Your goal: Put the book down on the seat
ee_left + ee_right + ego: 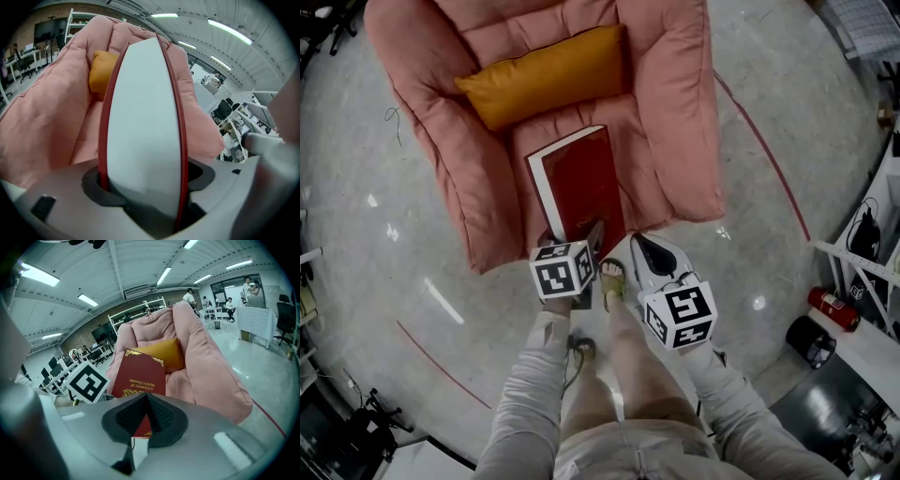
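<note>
- Head view: a person is standing before a pink armchair (675,112) and holding a red book (586,183) over its seat, just in front of an orange cushion (548,75) that is lying across the back of the seat. The left gripper (581,246) is gripping the book's near end, and the right gripper (636,246) is meeting the book's near right corner. Whether the book is already touching the seat cannot be told. The person's sandalled foot (612,278) is showing between the two tools on the glossy floor (394,281).
- Left gripper view: the left gripper (145,183) is standing spread wide, its jaws clamping the book (145,122) across its full thickness, one on each red cover, with the white page edge facing the camera. The armchair (51,126) and the cushion (101,70) are rising behind it.
- Right gripper view: the right gripper (146,401) is pressing its dark pads together, pinching the gold-trimmed near corner of the book's (140,373) cover. The gilt title is reading upside down. The cushion (161,352) is lying beyond the book in the armchair (206,362), and the left gripper's marker cube (89,383) is showing at the left.
</note>
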